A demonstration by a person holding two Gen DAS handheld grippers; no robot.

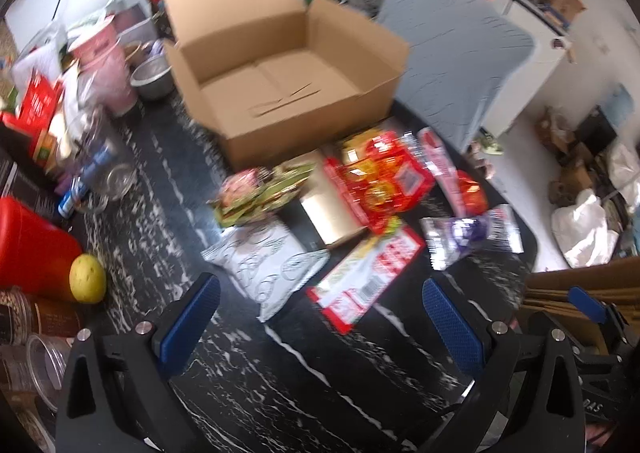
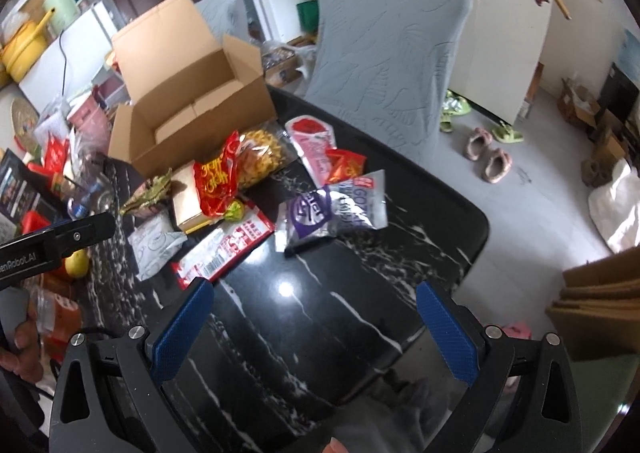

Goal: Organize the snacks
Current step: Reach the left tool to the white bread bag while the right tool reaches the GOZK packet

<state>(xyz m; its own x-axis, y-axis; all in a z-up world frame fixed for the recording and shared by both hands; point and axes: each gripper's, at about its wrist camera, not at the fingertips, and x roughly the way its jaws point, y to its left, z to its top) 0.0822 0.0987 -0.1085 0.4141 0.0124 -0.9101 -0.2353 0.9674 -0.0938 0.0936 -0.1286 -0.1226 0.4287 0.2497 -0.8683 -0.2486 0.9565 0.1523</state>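
Two handheld grippers of the same build. The left gripper has a black plastic frame with two broad arms, each pierced by a teardrop-shaped cutout. Each arm carries a finger faced with a blue pad of fine cross-hatched texture. Round silver screws sit at the finger joints, two on each side.

The right gripper matches it: black frame, teardrop cutouts, blue textured pads, silver screws. From the right wrist view the left gripper's side shows as a long black bar with white lettering, partly cut off, and a small screw. A hand shows at the left edge.
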